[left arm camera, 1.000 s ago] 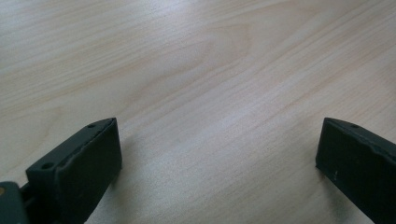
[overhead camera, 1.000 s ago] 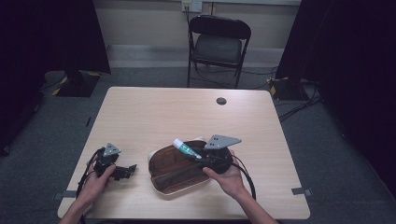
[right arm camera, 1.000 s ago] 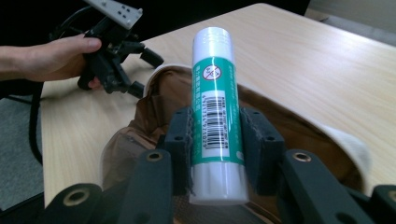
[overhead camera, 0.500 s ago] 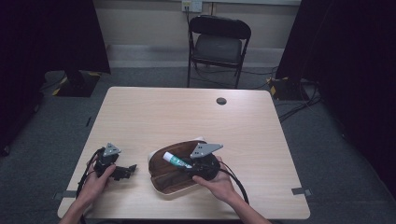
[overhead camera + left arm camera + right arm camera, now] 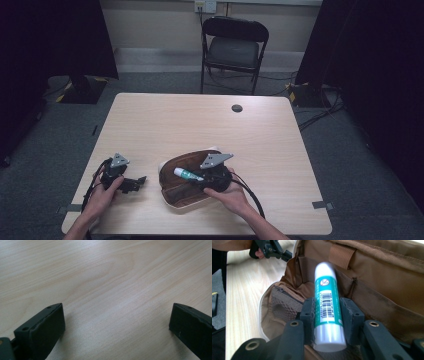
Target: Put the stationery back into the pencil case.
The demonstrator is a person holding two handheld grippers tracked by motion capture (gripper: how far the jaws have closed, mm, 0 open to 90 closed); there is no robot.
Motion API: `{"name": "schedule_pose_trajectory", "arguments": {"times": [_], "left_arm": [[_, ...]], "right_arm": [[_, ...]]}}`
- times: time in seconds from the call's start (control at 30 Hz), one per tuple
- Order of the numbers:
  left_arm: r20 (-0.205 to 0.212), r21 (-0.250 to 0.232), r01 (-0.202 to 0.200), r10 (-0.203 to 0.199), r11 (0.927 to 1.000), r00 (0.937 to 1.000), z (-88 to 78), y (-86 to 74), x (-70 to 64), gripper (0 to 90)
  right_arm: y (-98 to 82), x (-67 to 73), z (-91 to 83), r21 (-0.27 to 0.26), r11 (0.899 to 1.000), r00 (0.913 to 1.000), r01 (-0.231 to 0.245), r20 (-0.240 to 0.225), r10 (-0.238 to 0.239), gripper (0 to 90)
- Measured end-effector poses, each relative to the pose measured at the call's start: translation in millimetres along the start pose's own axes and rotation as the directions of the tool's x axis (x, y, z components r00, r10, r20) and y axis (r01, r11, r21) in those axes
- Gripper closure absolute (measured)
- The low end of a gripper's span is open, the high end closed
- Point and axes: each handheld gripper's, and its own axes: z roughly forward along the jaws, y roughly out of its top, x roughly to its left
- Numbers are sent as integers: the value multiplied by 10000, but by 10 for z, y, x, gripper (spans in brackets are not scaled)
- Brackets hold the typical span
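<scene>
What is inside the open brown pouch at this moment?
The right gripper holds a green and white tube over the open brown pouch. Its inside shows brown lining, a fabric loop and a mesh pocket. The bottom under the tube and gripper is covered, so other contents cannot be seen.

Glue stick (image 5: pixel 327 307), green label on white tube:
- round prohibition sign, red ring with slash, near 12 o'clock end of label, at blurred cap side
- black barcode on white patch below it, mid-label, between gripper pads
- row of tiny digits along barcode's 9 o'clock edge, too small to read
- fine white print along label edges, illegible

No brand name legible. No other text readable.
</scene>
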Motion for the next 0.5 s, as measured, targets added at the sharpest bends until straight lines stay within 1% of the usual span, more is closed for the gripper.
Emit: {"name": "schedule_pose_trajectory", "arguments": {"times": [0.1,0.2,0.23,0.4,0.47,0.5], "left_arm": [[2,-11,2,-2,10000,10000,1,1,0,0],[2,-10,4,-4,10000,10000,2,1,0,0],[2,-9,-1,1,10000,10000,2,1,0,0],[3,-25,17,-17,10000,10000,2,1,0,0],[2,-23,18,-18,10000,10000,2,1,0,0],[4,-22,15,-15,10000,10000,2,1,0,0]], "right_arm": [[12,-29,9,-44,10000,9998,-69,202,69,589],[5,-57,19,43,9999,9996,-113,269,112,597],[-3,-86,24,48,9997,9992,-245,315,243,597],[-13,-143,27,73,9993,9990,-356,257,354,592],[-28,-186,8,12,9988,9981,-493,383,492,584],[-28,-186,8,12,9988,9981,-493,383,492,584]]}}
